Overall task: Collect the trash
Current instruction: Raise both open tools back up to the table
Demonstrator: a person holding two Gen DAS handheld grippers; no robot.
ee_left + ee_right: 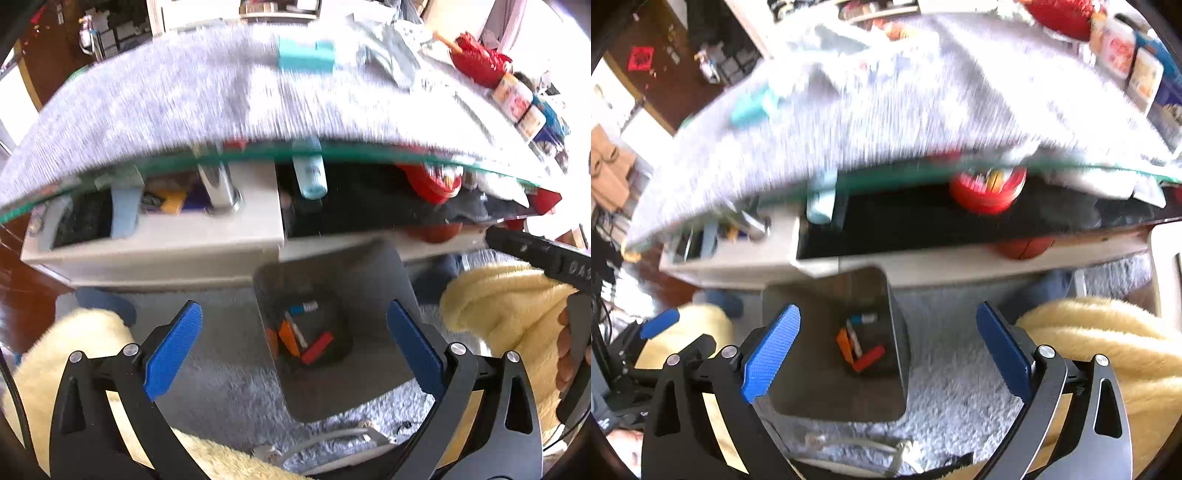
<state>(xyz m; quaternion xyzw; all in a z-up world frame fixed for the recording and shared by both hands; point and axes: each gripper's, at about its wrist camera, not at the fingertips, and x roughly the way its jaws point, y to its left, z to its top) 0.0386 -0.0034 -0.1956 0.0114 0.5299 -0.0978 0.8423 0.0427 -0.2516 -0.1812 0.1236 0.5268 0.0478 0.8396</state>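
A dark square trash bin [354, 288] stands on the grey carpet below the glass table; it also shows in the right wrist view [812, 369]. Inside lie orange, red and blue-white scraps [306, 339], also seen from the right wrist [860, 343]. My left gripper [293, 347] is open and empty above the bin. My right gripper [888, 347] is open and empty, over the bin's right edge. A teal piece [306, 55] lies on the table's grey cloth, also in the right wrist view [753, 105], beside crumpled wrappers [388, 51].
A glass table edge [258, 155] overhangs a white lower shelf [155, 254]. Red items [476, 59] and jars [517, 99] sit at the table's far right. Yellow fleece sleeves [498, 306] flank both grippers. A white cable [325, 439] lies on the carpet.
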